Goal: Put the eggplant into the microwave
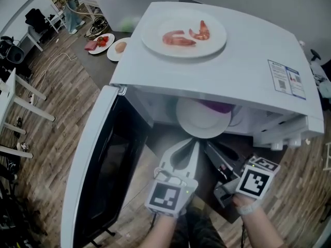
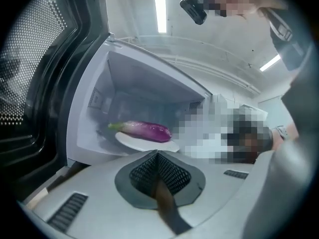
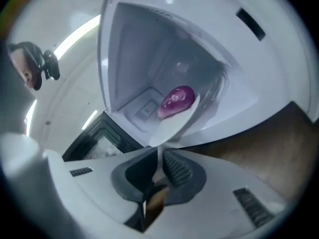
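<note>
- Right gripper (image 3: 159, 156): jaws are standing apart around the plate (image 3: 172, 126) rim.
- Left gripper (image 2: 157, 156): jaws are resting closed, empty.
- Best practice: withdrawing straight, leaving the eggplant (image 3: 177, 99) undisturbed.

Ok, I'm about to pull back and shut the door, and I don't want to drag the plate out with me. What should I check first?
1. The eggplant lies on the plate inside the microwave: ok.
2. The right claw is free of the plate: not ok; the rim stands between its parted jaws.
3. The left claw is empty: ok; jaws together, nothing between.
4. The plate sits fully behind the sill: cannot tell.
5. The door is swung wide, clear of both claws: ok.
</note>
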The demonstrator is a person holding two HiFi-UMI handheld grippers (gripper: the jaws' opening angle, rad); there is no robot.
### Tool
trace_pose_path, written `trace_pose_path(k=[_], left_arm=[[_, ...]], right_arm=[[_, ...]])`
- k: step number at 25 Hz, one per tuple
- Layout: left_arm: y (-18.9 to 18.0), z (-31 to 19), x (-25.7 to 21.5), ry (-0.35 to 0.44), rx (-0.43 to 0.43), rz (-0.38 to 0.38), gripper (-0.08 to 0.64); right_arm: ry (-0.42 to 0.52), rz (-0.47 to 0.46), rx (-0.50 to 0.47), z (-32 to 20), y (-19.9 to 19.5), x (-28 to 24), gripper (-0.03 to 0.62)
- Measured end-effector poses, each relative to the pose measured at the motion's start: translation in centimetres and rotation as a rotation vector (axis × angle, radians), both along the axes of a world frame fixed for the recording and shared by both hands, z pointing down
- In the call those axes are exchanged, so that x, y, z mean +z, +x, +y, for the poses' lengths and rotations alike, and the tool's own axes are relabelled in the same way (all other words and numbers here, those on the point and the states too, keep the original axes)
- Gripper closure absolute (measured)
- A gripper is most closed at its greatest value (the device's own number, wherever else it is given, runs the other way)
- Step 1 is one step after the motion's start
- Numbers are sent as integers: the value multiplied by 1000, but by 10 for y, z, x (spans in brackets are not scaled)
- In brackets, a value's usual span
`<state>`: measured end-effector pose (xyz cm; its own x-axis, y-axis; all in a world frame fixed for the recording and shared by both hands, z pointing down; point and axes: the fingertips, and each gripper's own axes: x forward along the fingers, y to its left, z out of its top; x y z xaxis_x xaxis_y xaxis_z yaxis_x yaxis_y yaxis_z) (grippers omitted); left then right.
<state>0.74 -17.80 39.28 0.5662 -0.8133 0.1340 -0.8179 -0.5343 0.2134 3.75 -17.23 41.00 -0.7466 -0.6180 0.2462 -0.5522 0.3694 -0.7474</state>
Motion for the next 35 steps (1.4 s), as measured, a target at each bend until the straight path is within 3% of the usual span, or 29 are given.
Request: trace_pose_path(k=[2, 6, 10, 24, 35], left_arm=[[1, -2, 0, 3, 5, -15, 560], [2, -7, 0, 3, 6, -16, 560], [4, -9, 0, -2, 9, -11, 560], [-8, -21, 2, -5, -6, -19, 560], [-10, -30, 1, -8, -5, 1, 560]], right_arm=[[87, 137, -16, 1, 2, -1, 589], [292, 430, -52, -1, -3, -6, 589], [396, 574, -73, -3, -11, -7, 589], [389, 591, -18, -26, -13, -7, 591], [365, 550, 37, -45, -10, -11, 591]])
